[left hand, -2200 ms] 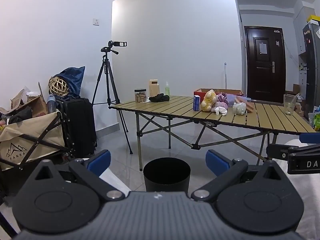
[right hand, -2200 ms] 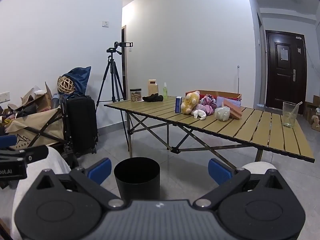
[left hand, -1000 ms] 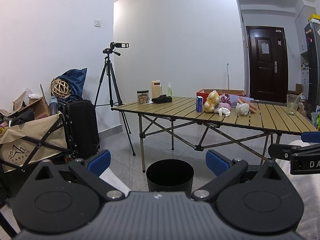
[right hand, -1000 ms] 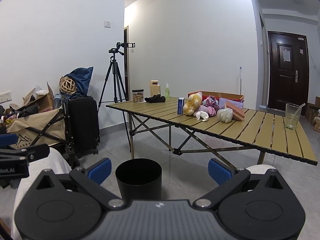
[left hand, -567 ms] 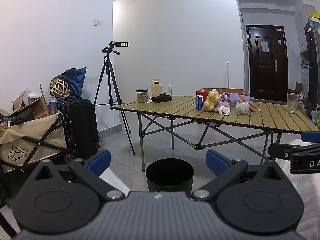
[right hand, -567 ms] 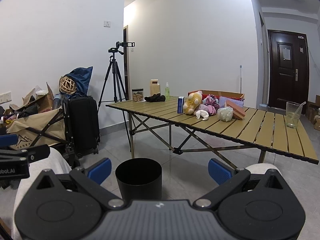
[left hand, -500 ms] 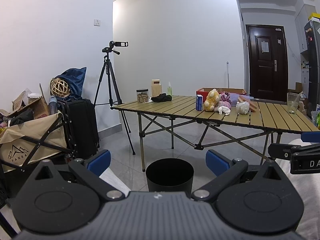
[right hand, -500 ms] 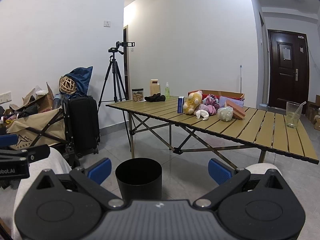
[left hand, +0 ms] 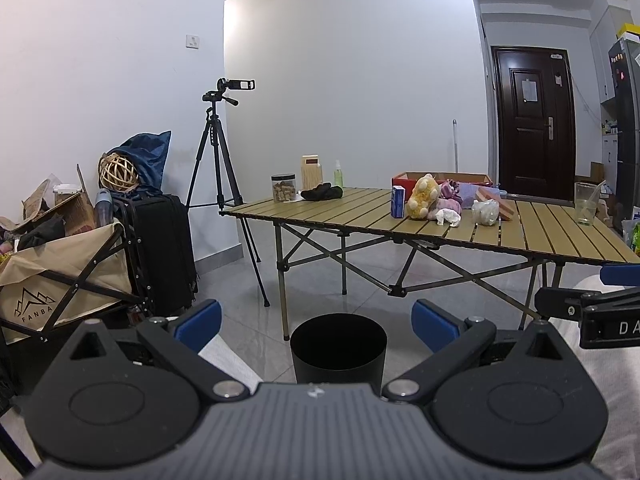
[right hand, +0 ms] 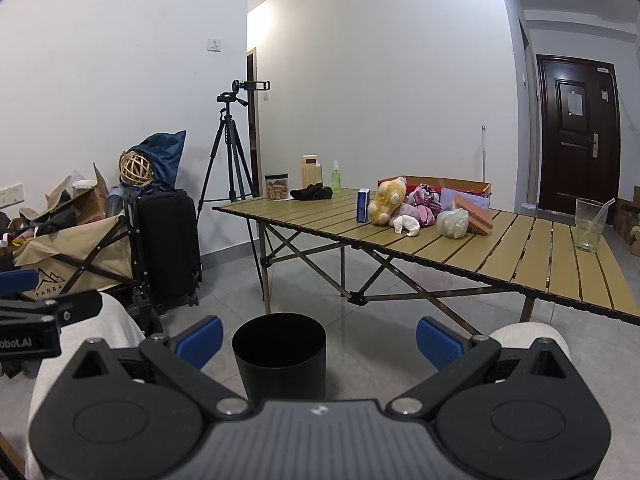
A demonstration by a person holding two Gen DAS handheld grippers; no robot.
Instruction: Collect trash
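Observation:
A black round bin (left hand: pixel 338 346) (right hand: pixel 279 354) stands on the grey floor in front of a slatted folding table (left hand: pixel 500 236) (right hand: pixel 500 248). On the table lie a crumpled white tissue (left hand: pixel 448 216) (right hand: pixel 406 224), a knotted clear bag (left hand: pixel 485 212) (right hand: pixel 452 223), a small blue box (left hand: pixel 397 207) (right hand: pixel 363 200), a yellow plush toy (left hand: pixel 423 196) (right hand: pixel 386 201) and a clear plastic cup (left hand: pixel 586 209) (right hand: pixel 590 225). My left gripper (left hand: pixel 316 326) is open and holds nothing, low and well short of the table. My right gripper (right hand: pixel 318 340) is open and holds nothing too.
A black suitcase (left hand: pixel 162 250), a beige folding wagon (left hand: pixel 60 280) full of clutter and a camera tripod (left hand: pixel 222 176) crowd the left wall. A jar, wooden box, spray bottle and dark cloth (right hand: pixel 312 193) sit at the table's far left. A dark door (right hand: pixel 576 136) is at the back right.
Both views have drifted slightly over the last two seconds, with the table shifting a little in frame. Both grippers stayed open and empty.

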